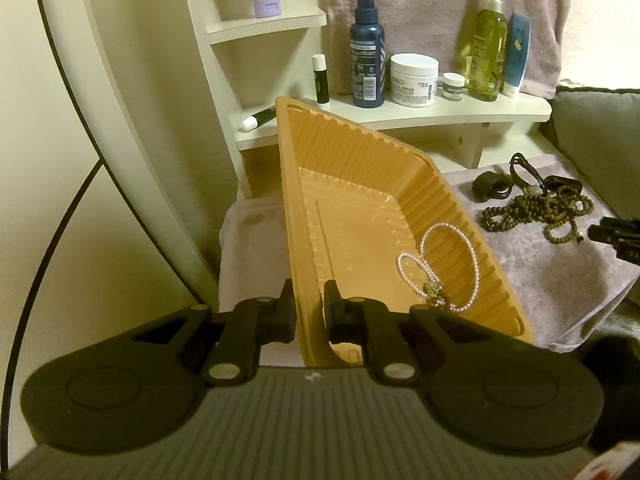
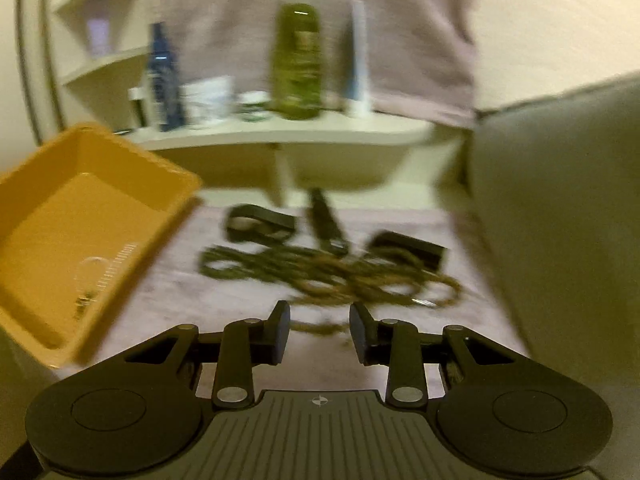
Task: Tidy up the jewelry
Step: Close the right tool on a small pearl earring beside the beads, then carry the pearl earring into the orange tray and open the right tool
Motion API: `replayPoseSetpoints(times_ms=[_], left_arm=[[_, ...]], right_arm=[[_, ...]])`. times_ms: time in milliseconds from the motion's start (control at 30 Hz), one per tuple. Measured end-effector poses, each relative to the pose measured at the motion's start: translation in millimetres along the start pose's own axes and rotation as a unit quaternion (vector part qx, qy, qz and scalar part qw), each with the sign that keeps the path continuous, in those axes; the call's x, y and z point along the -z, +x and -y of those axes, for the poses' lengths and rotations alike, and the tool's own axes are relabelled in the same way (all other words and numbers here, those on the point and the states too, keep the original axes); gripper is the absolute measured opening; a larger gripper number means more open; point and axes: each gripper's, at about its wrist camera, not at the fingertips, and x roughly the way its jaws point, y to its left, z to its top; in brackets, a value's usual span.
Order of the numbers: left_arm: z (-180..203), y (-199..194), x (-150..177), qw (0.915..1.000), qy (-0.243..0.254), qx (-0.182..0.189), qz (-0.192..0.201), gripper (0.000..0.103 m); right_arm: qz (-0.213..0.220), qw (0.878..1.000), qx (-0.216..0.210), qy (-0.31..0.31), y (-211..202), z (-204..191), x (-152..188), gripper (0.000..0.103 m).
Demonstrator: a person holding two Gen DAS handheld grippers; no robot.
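Observation:
My left gripper (image 1: 310, 312) is shut on the near wall of an orange plastic tray (image 1: 312, 240) and holds it tilted. A white pearl necklace (image 1: 440, 268) lies in the tray's near right corner. A brown bead necklace (image 1: 540, 212) and dark jewelry pieces (image 1: 492, 186) lie on the towel to the right. In the blurred right wrist view, my right gripper (image 2: 320, 332) is open and empty just above the brown bead necklace (image 2: 332, 276), with the tray (image 2: 40, 292) at left.
A pale towel (image 1: 560, 280) covers the surface. A white shelf (image 1: 400, 116) behind holds several bottles and jars. A grey cushion (image 2: 560, 200) stands at the right. The right gripper's tip (image 1: 616, 236) shows at the left view's right edge.

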Motion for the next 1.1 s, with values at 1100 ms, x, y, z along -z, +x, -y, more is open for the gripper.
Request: replayPoseSetpoints(times_ms=[1100], left_arm=[[1.6,0.9,-0.6,0.9999,0.002,-0.008,-0.007,0.012]], right_arm=[[-0.001,1.000,0.011,-0.023,28.6,-2.1,14.5,0.007]])
